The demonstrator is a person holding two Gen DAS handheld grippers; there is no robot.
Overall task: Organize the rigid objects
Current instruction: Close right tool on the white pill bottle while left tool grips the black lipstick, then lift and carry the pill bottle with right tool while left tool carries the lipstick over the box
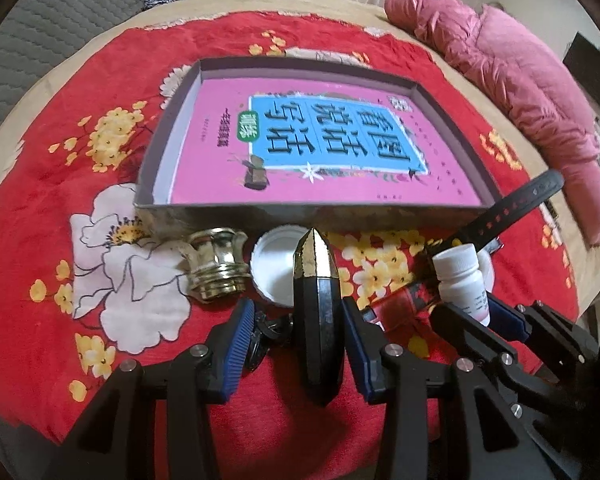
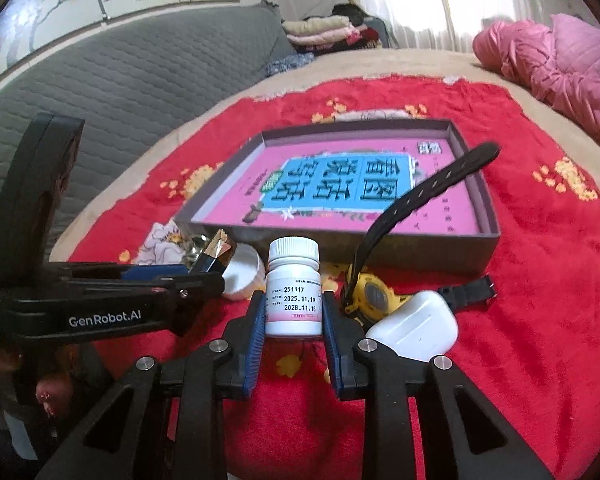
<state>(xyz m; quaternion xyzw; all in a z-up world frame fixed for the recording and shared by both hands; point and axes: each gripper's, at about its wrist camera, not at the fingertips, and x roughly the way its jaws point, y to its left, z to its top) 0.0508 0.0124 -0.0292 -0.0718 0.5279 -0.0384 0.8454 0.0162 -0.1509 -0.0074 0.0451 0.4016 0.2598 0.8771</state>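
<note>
Left wrist view: the left tongs point(image 1: 298, 322) stand spread around a black faceted object with a gold tip point(image 1: 318, 312), which lies lengthwise between the blue pads; the right pad looks to be against it, while a gap shows on the left side. Just ahead lie a white cap point(image 1: 276, 266), open side up, and a brass-coloured threaded fitting point(image 1: 216, 264). Beyond them sits a shallow grey box point(image 1: 304, 212) holding a pink book point(image 1: 300, 148), all on a red floral blanket point(image 1: 40, 208). At right, the right tongs point(image 1: 476, 312) flank a white pill bottle point(image 1: 462, 280).

Right wrist view: the right tongs point(image 2: 294, 320) are pinching the white pill bottle point(image 2: 293, 292), which stands upright with both pads against its label. Just beside it to the right are a yellow watch point(image 2: 374, 294), with its black strap rising over the box edge, and a white earbud case point(image 2: 416, 330). The left tongs point(image 2: 188, 276) enter from the left.
</note>
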